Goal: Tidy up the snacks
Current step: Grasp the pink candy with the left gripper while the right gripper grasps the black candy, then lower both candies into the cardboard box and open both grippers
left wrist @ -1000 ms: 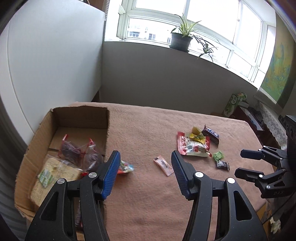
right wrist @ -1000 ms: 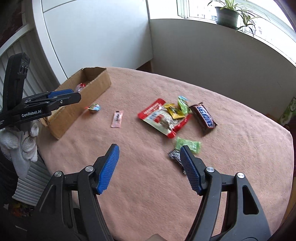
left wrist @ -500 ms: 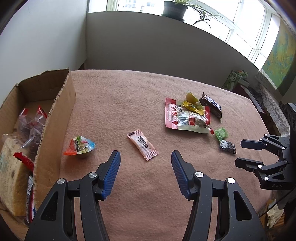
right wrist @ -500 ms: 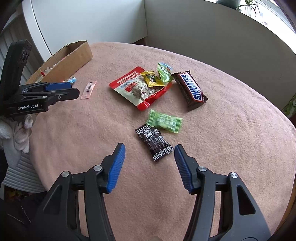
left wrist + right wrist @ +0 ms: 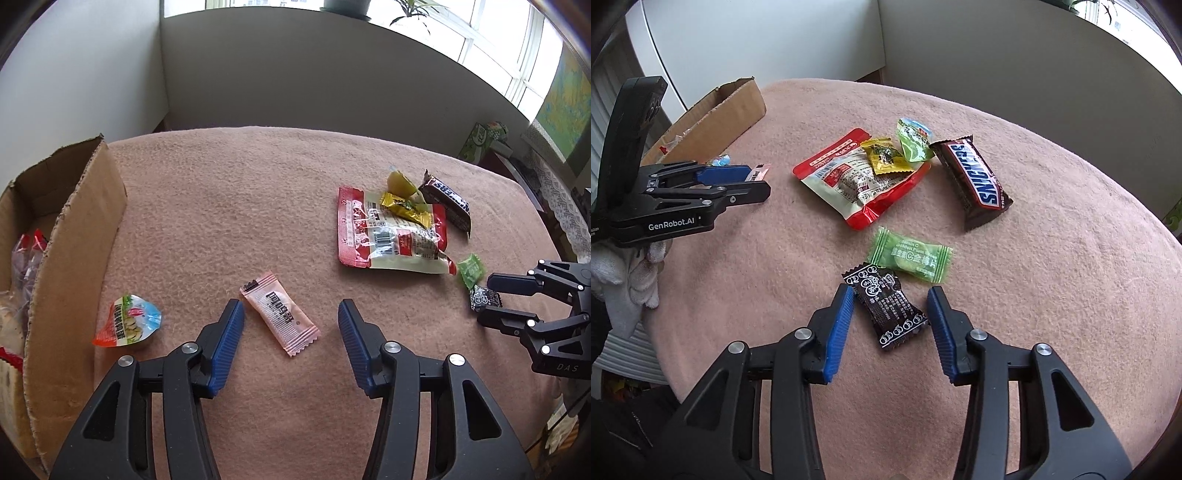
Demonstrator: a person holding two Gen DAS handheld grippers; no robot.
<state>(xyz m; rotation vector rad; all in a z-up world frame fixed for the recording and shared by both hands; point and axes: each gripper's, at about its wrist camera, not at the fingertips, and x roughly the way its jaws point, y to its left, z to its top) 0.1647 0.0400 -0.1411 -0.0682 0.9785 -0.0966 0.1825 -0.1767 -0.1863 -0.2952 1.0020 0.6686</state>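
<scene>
Right now I have my left gripper (image 5: 291, 319) low over the pink-brown blanket (image 5: 229, 206), its blue pads set to either side of the pink sachet (image 5: 279, 318), which lies flat and slantwise between them. The jaws are closing, but neither pad touches the wrapper and there is bare cloth on both sides. To the left of that sachet sits a small jelly cup (image 5: 128, 326) with a blue and red lid, just beside the wall of the cardboard box (image 5: 70, 266); I can make out a few packets inside the box but cannot tell what they are. My right gripper (image 5: 890, 308) straddles the black candy wrapper (image 5: 886, 309), also lying flat on the blanket. Those jaws are closing too, and the left pad looks almost against the wrapper's edge; I cannot tell if it touches, while the right pad stands clear. Just beyond it lies the green candy (image 5: 911, 255), its corner nearly meeting the black one. Farther back, the red and white pouch (image 5: 854, 180) carries a yellow packet (image 5: 884, 157) on its upper edge, with a green jelly cup (image 5: 913, 140) next to that, and the Snickers bar (image 5: 973, 181) lies tilted at the right of the cluster.
</scene>
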